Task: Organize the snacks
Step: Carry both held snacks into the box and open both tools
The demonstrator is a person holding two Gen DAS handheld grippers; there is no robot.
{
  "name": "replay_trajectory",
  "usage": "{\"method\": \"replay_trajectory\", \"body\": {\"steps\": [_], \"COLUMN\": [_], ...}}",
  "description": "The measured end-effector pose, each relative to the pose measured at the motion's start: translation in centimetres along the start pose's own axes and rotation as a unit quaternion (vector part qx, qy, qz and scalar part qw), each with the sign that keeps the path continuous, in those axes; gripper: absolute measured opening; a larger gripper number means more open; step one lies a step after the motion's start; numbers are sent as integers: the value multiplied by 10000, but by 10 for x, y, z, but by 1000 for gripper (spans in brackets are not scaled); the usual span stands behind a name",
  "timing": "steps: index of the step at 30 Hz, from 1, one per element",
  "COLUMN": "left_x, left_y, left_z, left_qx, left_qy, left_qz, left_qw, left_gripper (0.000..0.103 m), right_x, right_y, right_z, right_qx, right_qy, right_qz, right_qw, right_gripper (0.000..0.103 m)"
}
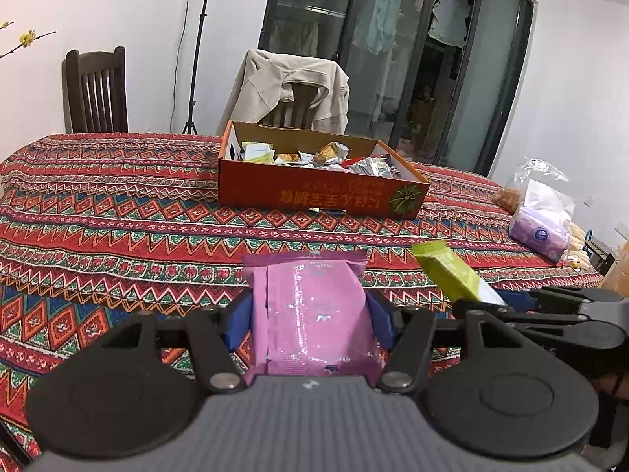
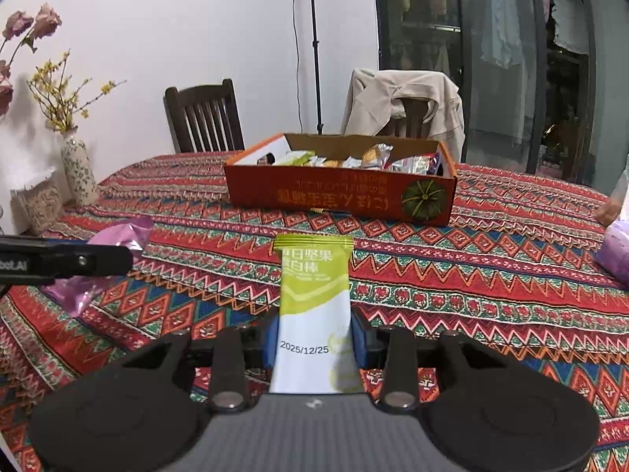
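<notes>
A pink snack packet stands between the blue pads of my left gripper, which is shut on it above the patterned tablecloth. My right gripper is shut on a green and white nut bar packet. That bar also shows at the right of the left wrist view, and the pink packet shows at the left of the right wrist view. Ahead on the table sits an orange cardboard box with several wrapped snacks inside.
A purple tissue pack and a clear bag lie at the table's right edge. A flowered vase stands at the far left. Two chairs, one draped with a beige jacket, stand behind the table. The cloth before the box is bare.
</notes>
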State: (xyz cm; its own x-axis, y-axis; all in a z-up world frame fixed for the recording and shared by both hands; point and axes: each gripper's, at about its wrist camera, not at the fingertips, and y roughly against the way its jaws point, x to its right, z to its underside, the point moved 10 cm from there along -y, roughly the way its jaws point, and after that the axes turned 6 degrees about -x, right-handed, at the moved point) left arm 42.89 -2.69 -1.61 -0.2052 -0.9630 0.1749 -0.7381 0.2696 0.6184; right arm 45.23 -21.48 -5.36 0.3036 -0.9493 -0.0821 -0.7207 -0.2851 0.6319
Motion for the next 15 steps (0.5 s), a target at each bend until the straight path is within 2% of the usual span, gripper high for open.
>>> {"method": "replay_trajectory", "body": {"steps": [3,6,10,15], "left_x": [-1,-1,-3,-7], "left_y": [-4,-14,-27,-63], "left_z": [-8,-30,-85,-167], "left_qx": [6,42,119,156], "left_qy": [-32,-109,-81,-43], "left_qz": [49,111,292,346], "left_qw": [10000,9999,9995,9993], "left_gripper": [62,62,62,62], "right_x": [-1,0,5,22], "right_y": [6,7,2,-11], "right_z": [-6,-18,-55,-125], "right_qx": [90,203,392,654], "right_qy": [-17,21,98,270], "right_qz": [-33,-96,-243,-176], "right_qw": [10000,9997,9989,9973], "right_gripper": [35,35,35,35]}}
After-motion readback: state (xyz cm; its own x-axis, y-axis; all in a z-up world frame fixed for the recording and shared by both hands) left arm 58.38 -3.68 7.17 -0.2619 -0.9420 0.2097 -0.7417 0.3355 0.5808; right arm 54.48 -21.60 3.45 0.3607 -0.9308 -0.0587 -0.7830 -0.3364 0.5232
